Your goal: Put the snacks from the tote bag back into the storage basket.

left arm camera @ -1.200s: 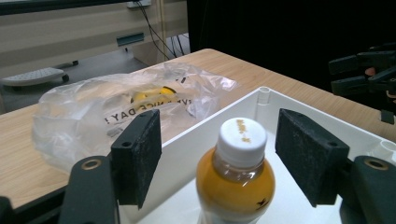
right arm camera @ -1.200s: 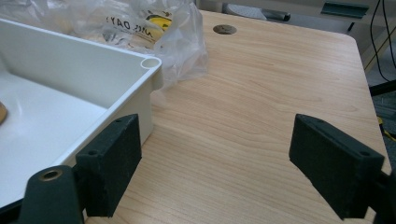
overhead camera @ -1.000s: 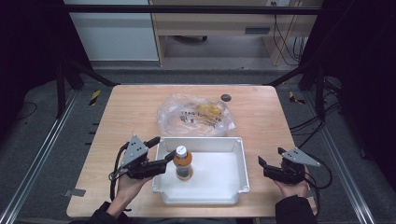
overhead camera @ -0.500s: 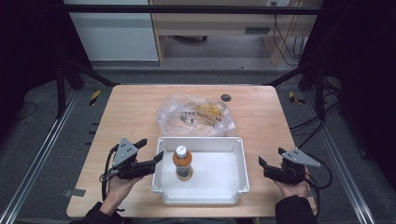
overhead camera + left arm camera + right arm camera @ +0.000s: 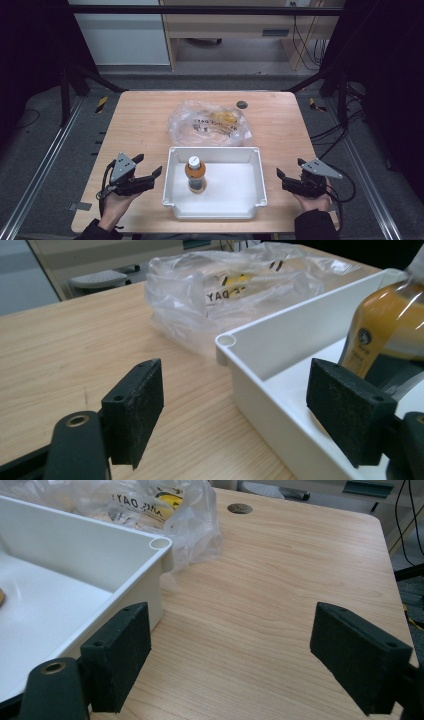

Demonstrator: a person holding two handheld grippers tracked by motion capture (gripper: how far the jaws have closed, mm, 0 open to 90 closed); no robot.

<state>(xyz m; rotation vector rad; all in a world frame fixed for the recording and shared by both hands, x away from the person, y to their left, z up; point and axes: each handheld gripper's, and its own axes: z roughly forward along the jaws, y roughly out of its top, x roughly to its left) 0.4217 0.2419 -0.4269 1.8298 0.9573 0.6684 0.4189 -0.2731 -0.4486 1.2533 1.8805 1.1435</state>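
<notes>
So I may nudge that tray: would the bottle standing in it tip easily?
Probably. The bottle stands upright, tall and narrow, alone in the white tray, nothing bracing it. Its smooth wrap looks slippery, and the orange fill suggests some steadying weight.

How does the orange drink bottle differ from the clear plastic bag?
The orange drink bottle with a white cap stands upright inside the white plastic tray; the clear crumpled plastic bag lies slumped on the wooden table behind it. The bottle is rigid, the bag limp. Neither is gripped.

white tray, orange bottle, black jaws
</notes>
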